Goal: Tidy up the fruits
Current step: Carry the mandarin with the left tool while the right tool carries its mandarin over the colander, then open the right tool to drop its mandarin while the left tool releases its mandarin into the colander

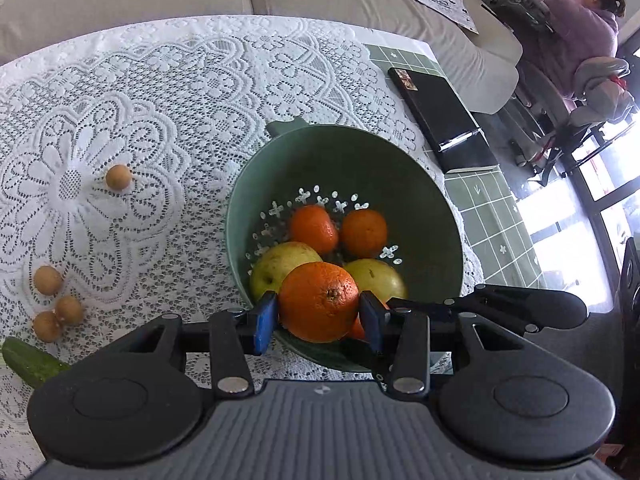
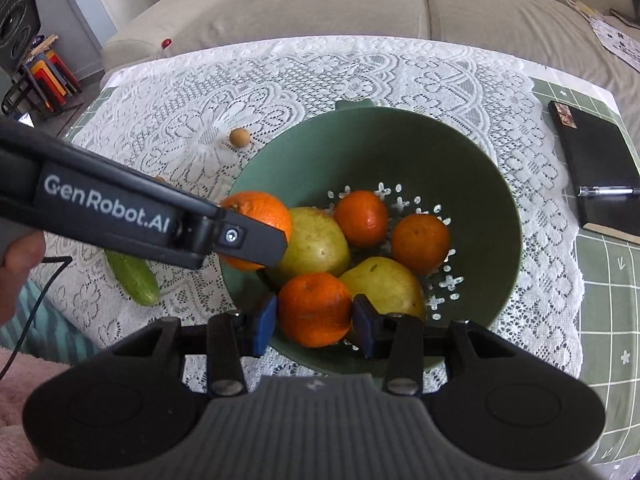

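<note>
Two oranges are clamped, one in each gripper, both over the green colander (image 2: 492, 184). The left gripper (image 1: 319, 318) has its blue pads (image 1: 265, 322) pressed against the sides of the large orange (image 1: 319, 300), held above the colander's near rim. The right gripper (image 2: 314, 322) is closed on a smaller orange (image 2: 315, 309), held low inside the colander. Directly beyond the right gripper lie two yellow-green pears (image 2: 316, 246) and two further oranges (image 2: 420, 243) on the perforated floor. Left of the left gripper, four small brown round fruits (image 1: 118, 177) rest on the white lace tablecloth (image 1: 180, 92), with a cucumber (image 1: 32, 362) nearest the gripper body. Right of and beyond both grippers, a black notebook (image 2: 596, 168) lies on the table.
</note>
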`<state>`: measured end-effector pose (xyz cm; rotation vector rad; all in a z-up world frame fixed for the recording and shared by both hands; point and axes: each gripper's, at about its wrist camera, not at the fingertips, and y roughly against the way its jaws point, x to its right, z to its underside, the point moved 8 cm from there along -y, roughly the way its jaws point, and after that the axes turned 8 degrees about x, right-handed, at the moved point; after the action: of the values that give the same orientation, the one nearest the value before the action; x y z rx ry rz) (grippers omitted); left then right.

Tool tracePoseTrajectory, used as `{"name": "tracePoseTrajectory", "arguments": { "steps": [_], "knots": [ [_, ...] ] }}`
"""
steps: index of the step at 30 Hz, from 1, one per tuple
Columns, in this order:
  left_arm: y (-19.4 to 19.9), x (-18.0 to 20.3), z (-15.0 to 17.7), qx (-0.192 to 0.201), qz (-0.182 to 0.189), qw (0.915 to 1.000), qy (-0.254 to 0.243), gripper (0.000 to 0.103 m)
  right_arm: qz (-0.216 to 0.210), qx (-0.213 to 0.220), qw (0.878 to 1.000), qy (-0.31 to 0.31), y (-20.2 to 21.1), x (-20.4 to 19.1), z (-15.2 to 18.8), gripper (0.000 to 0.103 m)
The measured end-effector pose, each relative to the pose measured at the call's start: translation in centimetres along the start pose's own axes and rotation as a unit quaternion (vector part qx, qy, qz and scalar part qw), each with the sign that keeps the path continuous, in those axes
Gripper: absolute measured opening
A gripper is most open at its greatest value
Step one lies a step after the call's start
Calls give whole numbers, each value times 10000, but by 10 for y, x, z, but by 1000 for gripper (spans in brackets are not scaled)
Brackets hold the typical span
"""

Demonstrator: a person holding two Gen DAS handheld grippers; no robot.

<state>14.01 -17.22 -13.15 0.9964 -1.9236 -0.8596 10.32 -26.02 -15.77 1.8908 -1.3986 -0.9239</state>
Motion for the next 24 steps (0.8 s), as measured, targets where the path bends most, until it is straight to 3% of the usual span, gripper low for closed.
{"name": "tracePoseTrajectory", "arguments": {
  "steps": [7, 10, 24],
  "knots": [
    [-1, -4, 0, 19, 36, 10000, 61, 50, -31, -49, 9999, -85, -3, 0, -1, 41],
    [-2, -6, -3, 51, 30, 10000, 74, 50, 29, 39, 9999, -114, -1, 3, -5, 47],
    [-27, -9, -30, 146, -284, 9992, -251, 50, 630, 359, 9969, -315, -3, 37, -25, 52]
  ]
}}
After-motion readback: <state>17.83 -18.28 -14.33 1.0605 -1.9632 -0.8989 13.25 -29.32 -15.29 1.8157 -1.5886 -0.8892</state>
